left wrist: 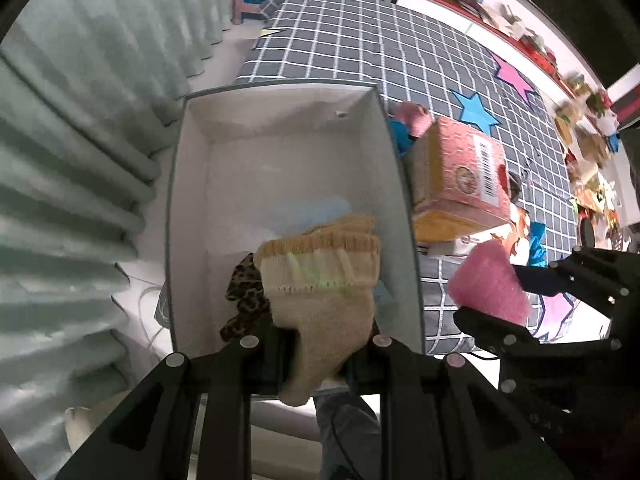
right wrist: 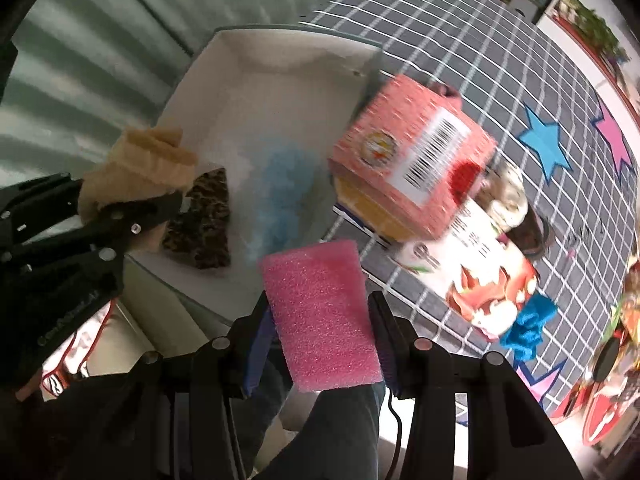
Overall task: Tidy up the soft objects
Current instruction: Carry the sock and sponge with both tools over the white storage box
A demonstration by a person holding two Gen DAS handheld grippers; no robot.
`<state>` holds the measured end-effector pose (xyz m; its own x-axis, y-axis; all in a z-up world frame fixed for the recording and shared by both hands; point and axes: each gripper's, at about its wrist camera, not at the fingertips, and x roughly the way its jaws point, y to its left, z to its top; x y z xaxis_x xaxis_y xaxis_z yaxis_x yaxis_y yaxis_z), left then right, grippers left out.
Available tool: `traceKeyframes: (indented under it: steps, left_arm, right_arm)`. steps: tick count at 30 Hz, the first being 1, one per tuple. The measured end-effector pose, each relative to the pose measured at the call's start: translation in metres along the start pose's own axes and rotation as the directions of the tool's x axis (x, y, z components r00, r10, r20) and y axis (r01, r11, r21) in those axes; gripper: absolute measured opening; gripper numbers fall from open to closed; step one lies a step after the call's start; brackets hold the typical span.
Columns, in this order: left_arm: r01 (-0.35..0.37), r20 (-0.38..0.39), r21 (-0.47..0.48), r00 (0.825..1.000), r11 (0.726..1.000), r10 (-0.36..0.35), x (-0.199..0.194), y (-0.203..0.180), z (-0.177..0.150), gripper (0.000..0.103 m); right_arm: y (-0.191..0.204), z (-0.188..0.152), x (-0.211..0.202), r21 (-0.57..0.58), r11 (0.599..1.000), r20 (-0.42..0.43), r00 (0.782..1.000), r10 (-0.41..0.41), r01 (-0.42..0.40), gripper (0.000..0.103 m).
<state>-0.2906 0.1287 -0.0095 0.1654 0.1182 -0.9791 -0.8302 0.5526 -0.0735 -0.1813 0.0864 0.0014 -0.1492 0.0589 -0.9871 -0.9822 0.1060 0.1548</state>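
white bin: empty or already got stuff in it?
Not empty. The white bin already holds a leopard-print cloth and a blue fluffy item on its floor; most of the floor is bare.

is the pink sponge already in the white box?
No, the pink sponge is clamped between the fingers of the right gripper, above the box's near edge; the white box holds other items.

At the bottom centre of the frame the left gripper [left wrist: 320, 350] pinches a beige knitted glove [left wrist: 320, 296] above a white box [left wrist: 276, 148]. A leopard-print cloth [left wrist: 244, 300] lies in the box's lower left. At right, the right gripper [left wrist: 516, 296] clamps a pink sponge [left wrist: 488, 280] over the checked blanket [left wrist: 380, 48].
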Motion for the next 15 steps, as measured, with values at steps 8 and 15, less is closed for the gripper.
traceKeyframes:
  steps: [8,15]
  left_arm:
    - [-0.012,0.005,-0.049,1.0,0.999,0.013,-0.002,0.02,-0.001,0.023]
    - [-0.018,0.014,-0.079,1.0,0.997,0.019,-0.002,0.029,0.009,0.023]
  right_arm:
    - [0.017,0.033,-0.004,-0.045,0.999,0.022,1.0,0.017,-0.016,0.048]
    - [0.021,0.063,-0.008,-0.069,0.998,0.045,0.999,0.008,-0.005,0.048]
